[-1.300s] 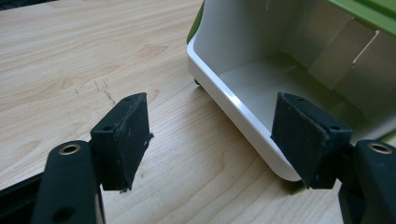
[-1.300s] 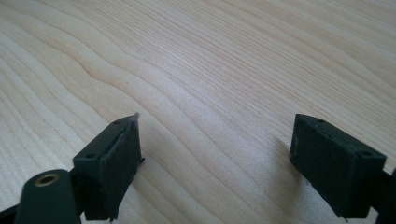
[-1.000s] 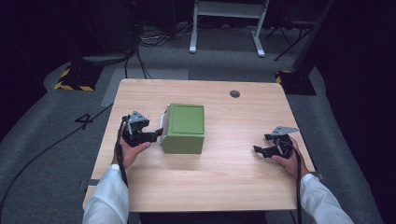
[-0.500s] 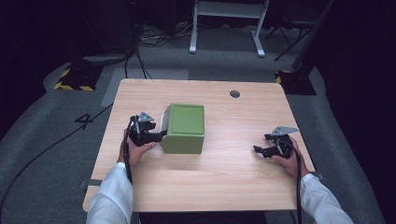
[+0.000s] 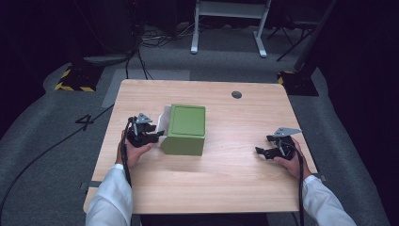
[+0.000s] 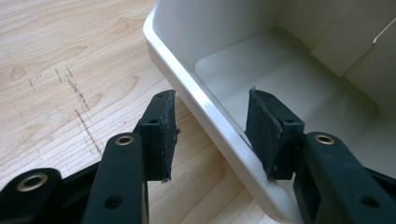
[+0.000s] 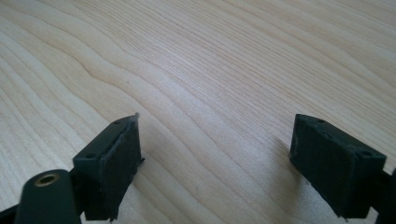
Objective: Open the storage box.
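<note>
A green box (image 5: 186, 129) lies on its side near the middle of the wooden table (image 5: 226, 183), its white inside (image 6: 289, 79) facing left. My left gripper (image 5: 157, 134) is at that opening. In the left gripper view the left gripper (image 6: 210, 100) is open and its jaws straddle the white rim (image 6: 187, 88), one pad outside over the wood and one inside the box. My right gripper (image 5: 262, 153) rests open at the table's right side, well apart from the box. In the right gripper view the right gripper (image 7: 217, 123) has bare wood between its pads.
A round cable hole (image 5: 236, 94) sits in the table's far right part. Beyond the far edge are a white desk frame (image 5: 228, 23) and floor cables (image 5: 141, 47). Grey carpet surrounds the table.
My left gripper has moved right, up to the box's open side, so its jaws now straddle the white rim. The right gripper has stayed put.
</note>
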Demonstrator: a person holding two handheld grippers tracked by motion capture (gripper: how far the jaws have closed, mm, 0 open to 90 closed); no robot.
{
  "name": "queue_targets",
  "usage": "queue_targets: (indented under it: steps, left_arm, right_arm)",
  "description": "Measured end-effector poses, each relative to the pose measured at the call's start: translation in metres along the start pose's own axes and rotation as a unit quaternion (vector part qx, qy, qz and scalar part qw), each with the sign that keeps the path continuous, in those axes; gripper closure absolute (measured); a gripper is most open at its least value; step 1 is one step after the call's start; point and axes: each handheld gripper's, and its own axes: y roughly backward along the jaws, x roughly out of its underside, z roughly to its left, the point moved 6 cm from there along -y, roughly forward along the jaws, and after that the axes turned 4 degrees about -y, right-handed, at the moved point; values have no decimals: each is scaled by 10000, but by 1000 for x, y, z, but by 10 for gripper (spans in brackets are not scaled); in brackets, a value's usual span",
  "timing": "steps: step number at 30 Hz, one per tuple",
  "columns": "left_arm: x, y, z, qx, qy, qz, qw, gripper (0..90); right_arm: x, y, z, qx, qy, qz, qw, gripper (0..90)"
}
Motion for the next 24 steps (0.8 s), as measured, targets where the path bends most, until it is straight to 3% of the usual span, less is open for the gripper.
queue_targets:
  steps: [24]
  left_arm:
    - [19, 13, 28, -125, 177, 70, 9997, 603]
  right_arm:
    - [0, 0, 0, -2, 4, 1, 10000, 164]
